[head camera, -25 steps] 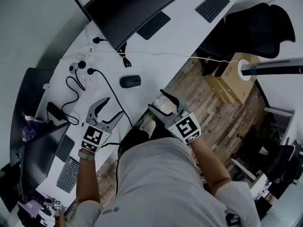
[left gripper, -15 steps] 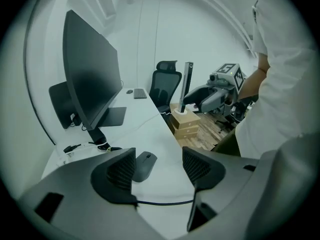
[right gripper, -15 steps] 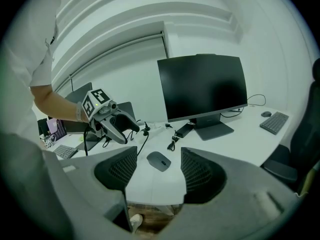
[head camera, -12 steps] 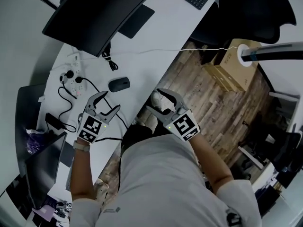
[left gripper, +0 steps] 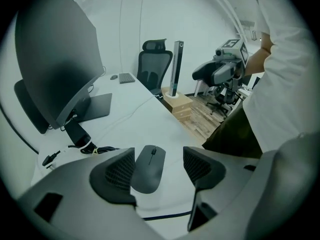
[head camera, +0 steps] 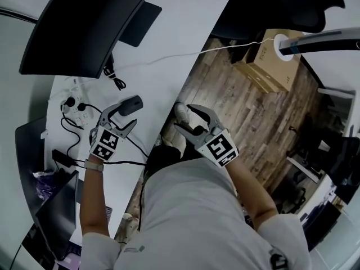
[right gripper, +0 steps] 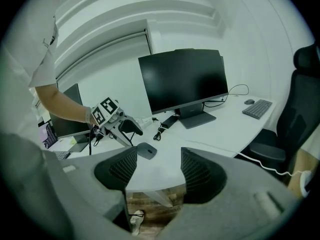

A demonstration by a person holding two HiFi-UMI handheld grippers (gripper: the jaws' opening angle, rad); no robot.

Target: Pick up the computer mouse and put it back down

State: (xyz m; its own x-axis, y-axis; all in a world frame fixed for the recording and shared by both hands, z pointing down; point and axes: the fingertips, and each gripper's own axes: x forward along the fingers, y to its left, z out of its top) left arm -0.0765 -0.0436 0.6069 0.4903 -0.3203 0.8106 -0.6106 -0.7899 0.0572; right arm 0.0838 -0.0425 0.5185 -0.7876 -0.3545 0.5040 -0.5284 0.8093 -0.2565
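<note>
- Two tools in view, both w/ jaws wide and empty: left tool (head camera: pixel 125 116) over the surface (head camera: pixel 169 44), right tool (head camera: pixel 185 118) off its near edge, above the wood floor (head camera: pixel 247 111).
- Computer mouse (head camera: pixel 133 103) lies flat on the surface, right at the left tool's tips.
- Step, I reckon: approach for the pickup; nothing gripped yet.
- Next move needs: fwd and down, nudge left since the mouse sits closer to the left jaw, then close on its sides.
- Left gripper view shows that off-centre lineup. Right gripper view shows, side-on, the jaws a bit above and short of the mouse. Head view can't settle either.
</note>
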